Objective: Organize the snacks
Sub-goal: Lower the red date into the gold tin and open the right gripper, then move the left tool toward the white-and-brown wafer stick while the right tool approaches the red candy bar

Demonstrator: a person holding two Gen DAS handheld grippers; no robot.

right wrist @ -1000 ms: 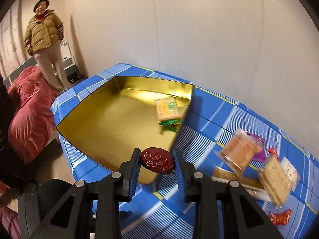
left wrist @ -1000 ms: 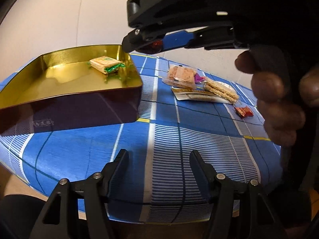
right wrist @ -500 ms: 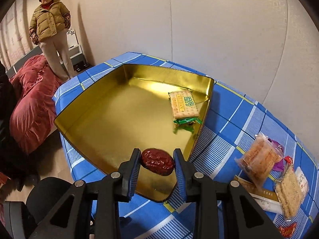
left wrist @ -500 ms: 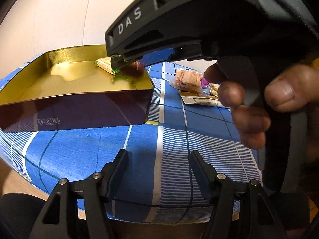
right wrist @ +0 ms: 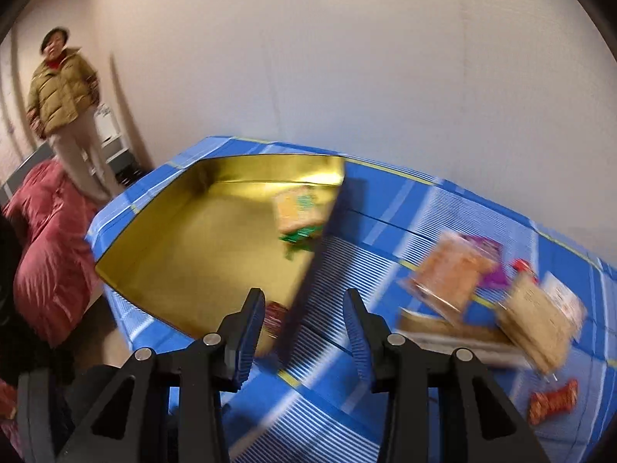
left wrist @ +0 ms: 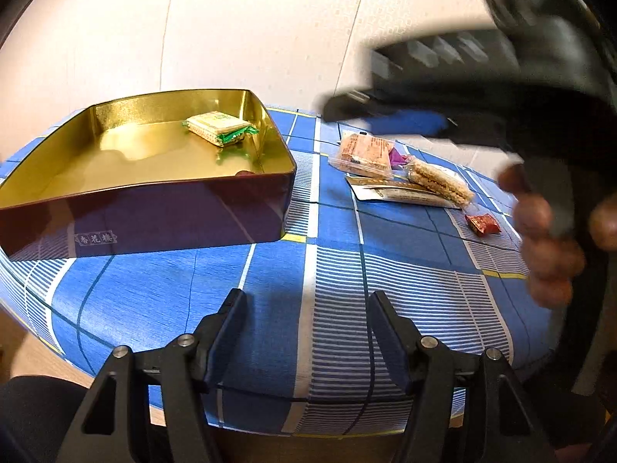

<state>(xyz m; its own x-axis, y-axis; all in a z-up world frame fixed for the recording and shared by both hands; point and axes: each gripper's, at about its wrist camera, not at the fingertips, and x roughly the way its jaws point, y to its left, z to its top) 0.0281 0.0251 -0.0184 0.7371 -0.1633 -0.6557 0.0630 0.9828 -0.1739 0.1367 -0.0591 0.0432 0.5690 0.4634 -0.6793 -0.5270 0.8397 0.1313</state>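
Snacks in crinkly clear and red wrappers point(right wrist: 455, 274) lie on the blue checked counter point(left wrist: 385, 270), right of your right claw point(right wrist: 304, 324), whose jaws have just been opening, empty; nearest hand.

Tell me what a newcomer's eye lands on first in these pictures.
The gold-lined tin at the left of the blue checked tablecloth, holding a green-wrapped cracker pack near its far right corner. Then the pile of wrapped snacks to its right. The right gripper stands open, its jaws just opened, a dark red snack lying in the tin.
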